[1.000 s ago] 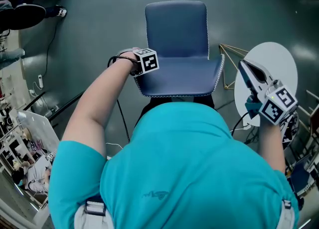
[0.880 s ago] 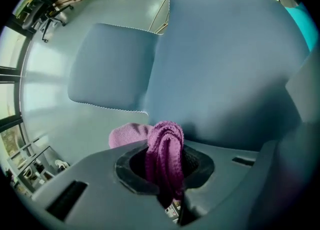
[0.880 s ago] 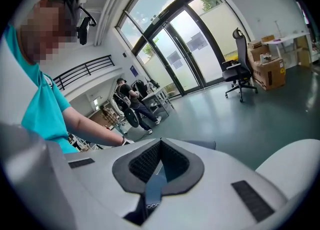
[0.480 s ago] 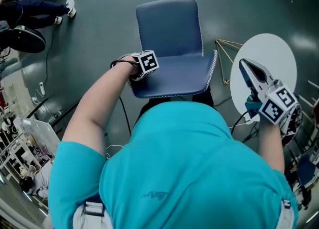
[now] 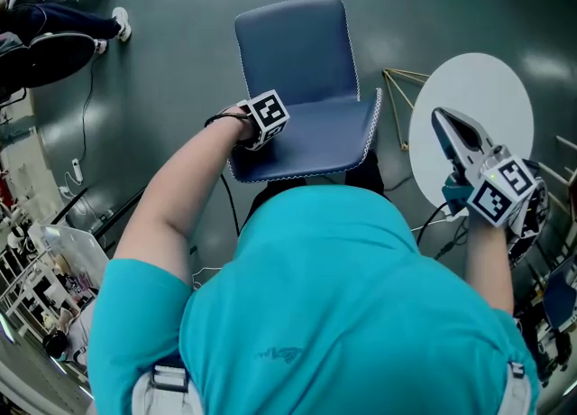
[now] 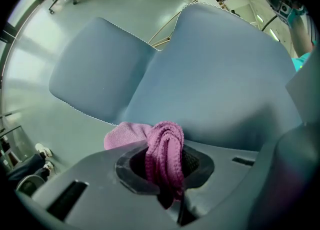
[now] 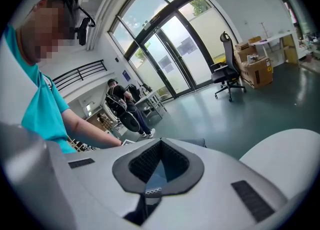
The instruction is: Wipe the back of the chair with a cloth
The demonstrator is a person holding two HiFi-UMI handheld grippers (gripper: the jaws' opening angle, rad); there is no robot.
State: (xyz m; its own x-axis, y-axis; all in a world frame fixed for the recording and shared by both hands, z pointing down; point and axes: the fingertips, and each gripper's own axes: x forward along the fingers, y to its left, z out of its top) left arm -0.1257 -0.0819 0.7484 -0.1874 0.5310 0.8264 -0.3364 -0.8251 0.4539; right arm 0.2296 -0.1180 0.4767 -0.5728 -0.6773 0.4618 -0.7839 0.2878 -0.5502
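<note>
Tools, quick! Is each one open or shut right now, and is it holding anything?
Left tool: shut on the pink cloth.
Right tool: shut, holding nothing.

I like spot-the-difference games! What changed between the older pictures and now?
The left gripper, jaws shut on the pink cloth, slid a little inward from the left edge of the blue chair. The whole view shifted too, so the chair and round white table sit further left in the picture. Nothing was grabbed or let go. The right gripper stayed by the table, jaws shut and empty.
</note>
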